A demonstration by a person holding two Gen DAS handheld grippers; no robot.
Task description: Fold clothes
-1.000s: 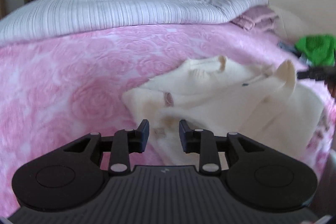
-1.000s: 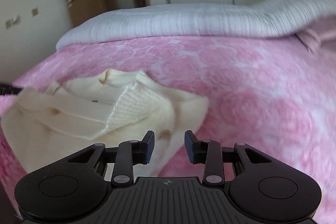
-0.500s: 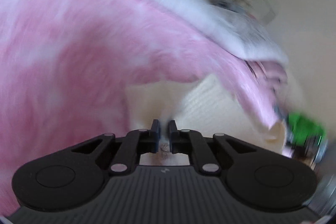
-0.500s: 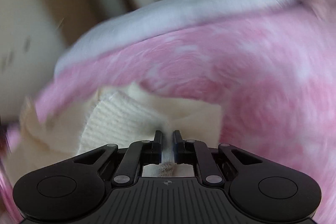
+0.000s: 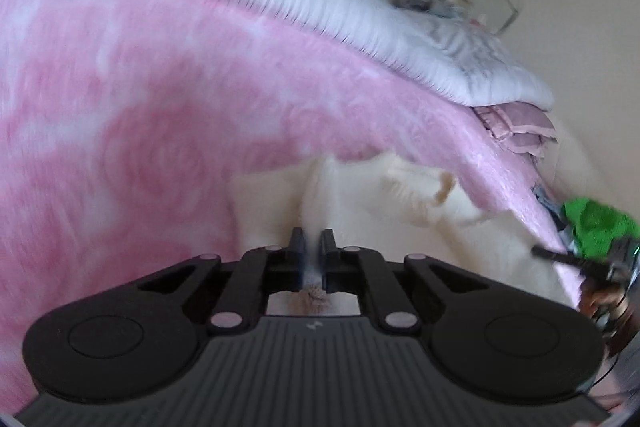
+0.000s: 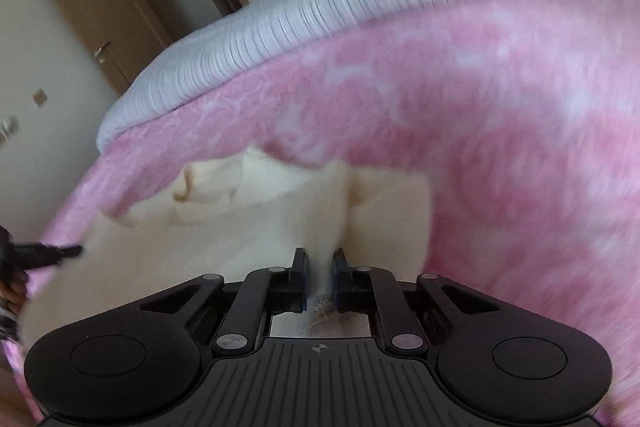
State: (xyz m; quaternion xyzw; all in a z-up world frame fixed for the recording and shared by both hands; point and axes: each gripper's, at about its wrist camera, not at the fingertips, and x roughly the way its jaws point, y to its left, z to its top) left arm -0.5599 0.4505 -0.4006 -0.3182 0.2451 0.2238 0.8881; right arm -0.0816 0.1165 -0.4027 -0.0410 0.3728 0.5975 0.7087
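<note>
Left wrist view: left gripper (image 5: 311, 241), jaws parted a second ago, now clenched on the cream sweater's (image 5: 400, 211) near edge; right gripper (image 6: 319, 261) likewise. Sweater lies on the pink blanket (image 5: 160, 107). Both corners secured, so the fold can likely begin.

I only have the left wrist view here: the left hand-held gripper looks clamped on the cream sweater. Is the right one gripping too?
Observer: Yes. The right hand-held gripper is shut on the sweater, cloth pinched between its pads.
Operator: Same edge?
Observer: I cannot tell; its pinch is near the sweater's right side, close to the pink blanket.
Operator: Anything behind the bed on that side?
Observer: A brown door, closed, with a handle.
</note>
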